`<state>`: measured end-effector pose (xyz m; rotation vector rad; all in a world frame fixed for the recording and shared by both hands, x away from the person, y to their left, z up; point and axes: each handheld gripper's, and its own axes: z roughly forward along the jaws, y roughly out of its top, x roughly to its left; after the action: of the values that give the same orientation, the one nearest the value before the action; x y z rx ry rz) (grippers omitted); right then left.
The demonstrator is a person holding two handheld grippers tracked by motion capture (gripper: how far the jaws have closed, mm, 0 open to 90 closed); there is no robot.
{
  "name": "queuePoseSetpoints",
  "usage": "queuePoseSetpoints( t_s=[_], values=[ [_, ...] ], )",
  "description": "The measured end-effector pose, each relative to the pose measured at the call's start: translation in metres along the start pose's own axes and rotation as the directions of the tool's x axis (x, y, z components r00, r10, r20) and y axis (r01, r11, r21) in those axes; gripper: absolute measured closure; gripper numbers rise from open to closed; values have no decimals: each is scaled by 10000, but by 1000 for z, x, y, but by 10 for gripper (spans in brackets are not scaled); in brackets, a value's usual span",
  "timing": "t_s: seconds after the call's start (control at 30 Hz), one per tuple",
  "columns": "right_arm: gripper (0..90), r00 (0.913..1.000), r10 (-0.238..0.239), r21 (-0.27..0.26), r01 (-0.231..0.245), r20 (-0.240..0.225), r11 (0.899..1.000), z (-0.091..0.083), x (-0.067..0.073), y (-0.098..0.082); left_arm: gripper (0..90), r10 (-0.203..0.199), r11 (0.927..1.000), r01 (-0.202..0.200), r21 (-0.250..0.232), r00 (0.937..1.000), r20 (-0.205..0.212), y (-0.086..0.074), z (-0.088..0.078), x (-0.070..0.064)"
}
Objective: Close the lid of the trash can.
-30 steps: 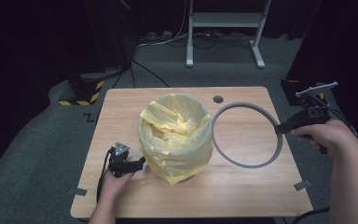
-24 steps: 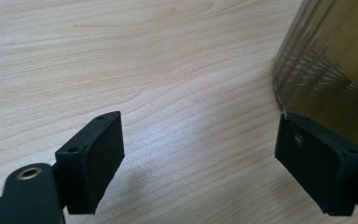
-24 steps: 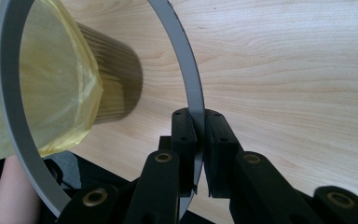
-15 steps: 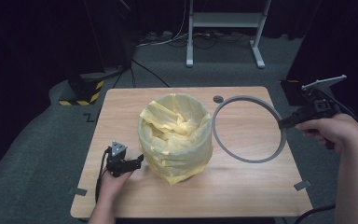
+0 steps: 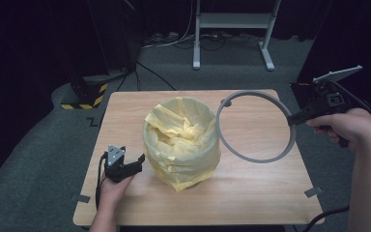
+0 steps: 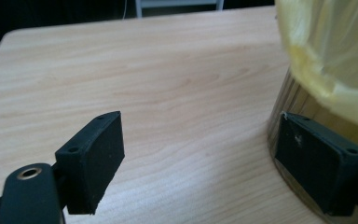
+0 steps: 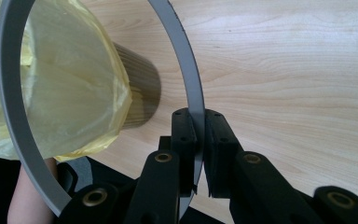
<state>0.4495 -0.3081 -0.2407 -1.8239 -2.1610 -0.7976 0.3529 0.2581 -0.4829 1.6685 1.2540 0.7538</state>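
Grey ring now lifted clear of the table — a second ago it lay nearly flat on the wood to the right of the bin, and half a second ago it was only part-way up. Raised and tilted at present, near edge toward the liner, far edge higher, still off to the right of the bin and not yet over it. Right tool pressed together on the ring's rim, pinching the thin band between its pads; grip unchanged through the lift. Right hand higher than before too.

Left tool spread wide, holding nothing, one pad right against the bin's ribbed wall low down, the other out over bare wood. Barely shifted since the earlier frames.

Bin standing mid-table, yellow liner draped over its rim and bunched down the sides.

Judging by this — ring picked up, carry toward the bin's mouth probably next, to clamp the liner. Left tool likely there to steady the bin.
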Motion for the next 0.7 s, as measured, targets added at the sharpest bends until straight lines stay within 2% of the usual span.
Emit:
queuePoseSetpoints(
  t_s=[0.13,0.17,0.23,0.33,0.53,0.7],
  values=[
    [841,9999,-107,-24,107,13,9999,-2,8,3,156,-102,9987,105,-493,9999,78,7,-9,1],
    [842,9999,-122,-24,122,18,9999,-2,10,4,156,-124,9966,131,-818,9999,91,10,-14,1],
    [841,9998,-175,-17,175,-8,9998,-2,15,6,157,-139,9944,154,-1044,9998,153,15,-19,1],
    [841,9996,-274,17,274,-2,9996,0,23,10,162,-132,9934,170,-1130,9993,344,22,-27,0],
    [841,9987,-517,195,517,16,9985,8,43,19,144,237,9914,-184,-1297,9989,395,35,-40,-3],
    [842,9964,-849,349,849,-1,9958,17,67,29,91,155,9897,-83,-1429,9987,487,44,-49,-3]
  ],
)
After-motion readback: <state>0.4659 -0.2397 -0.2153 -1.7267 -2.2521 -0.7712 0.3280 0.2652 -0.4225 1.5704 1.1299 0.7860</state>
